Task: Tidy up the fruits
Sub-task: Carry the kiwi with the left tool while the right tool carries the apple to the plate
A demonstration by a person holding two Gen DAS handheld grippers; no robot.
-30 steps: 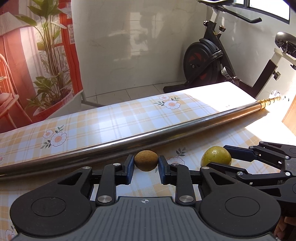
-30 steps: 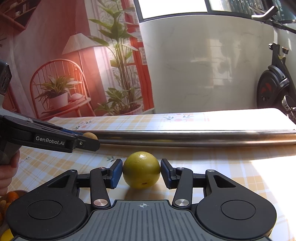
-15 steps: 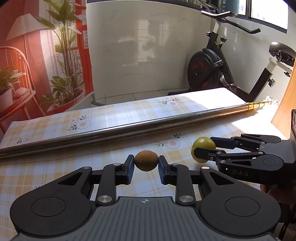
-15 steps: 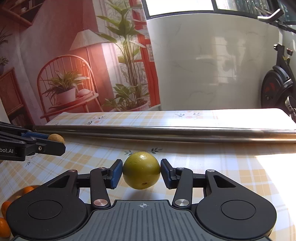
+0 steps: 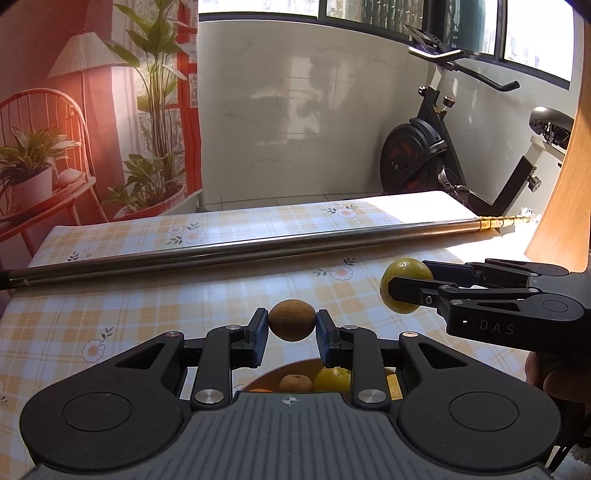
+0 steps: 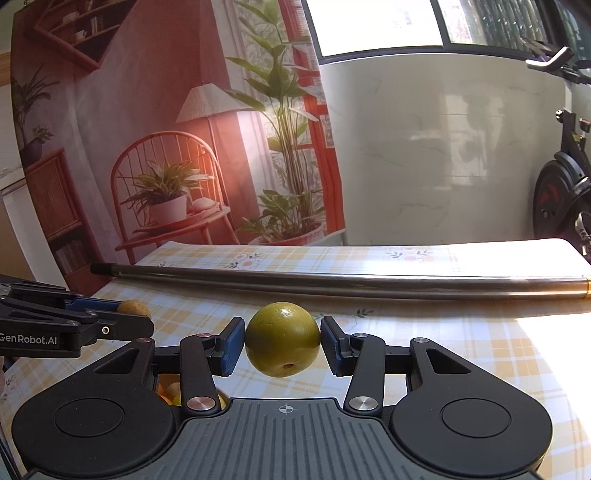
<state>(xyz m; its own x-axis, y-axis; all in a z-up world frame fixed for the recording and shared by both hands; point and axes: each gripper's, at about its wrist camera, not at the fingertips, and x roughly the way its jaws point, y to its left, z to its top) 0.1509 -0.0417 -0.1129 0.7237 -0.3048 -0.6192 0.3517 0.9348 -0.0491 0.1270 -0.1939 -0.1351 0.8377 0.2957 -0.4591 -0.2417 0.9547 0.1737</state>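
L gripper clamps a small brown fruit, held above the desk over a bowl w/ more fruit, mostly hidden, prob. oranges. R gripper clamps a yellow-green fruit, also off the desk. Metal pole lies across behind both.

Home setting, likely sunroom or enclosed balcony. Landmark: table under yellow plaid cloth with flower print. Beyond table's far right corner: exercise bike, black, red flywheel. Behind table: pale tiled wall, band of windows above, strong sunlight on table's right end. Left of table: printed backdrop showing chair, lamp, potted plants, bookshelf. Long metal pole lying across table.
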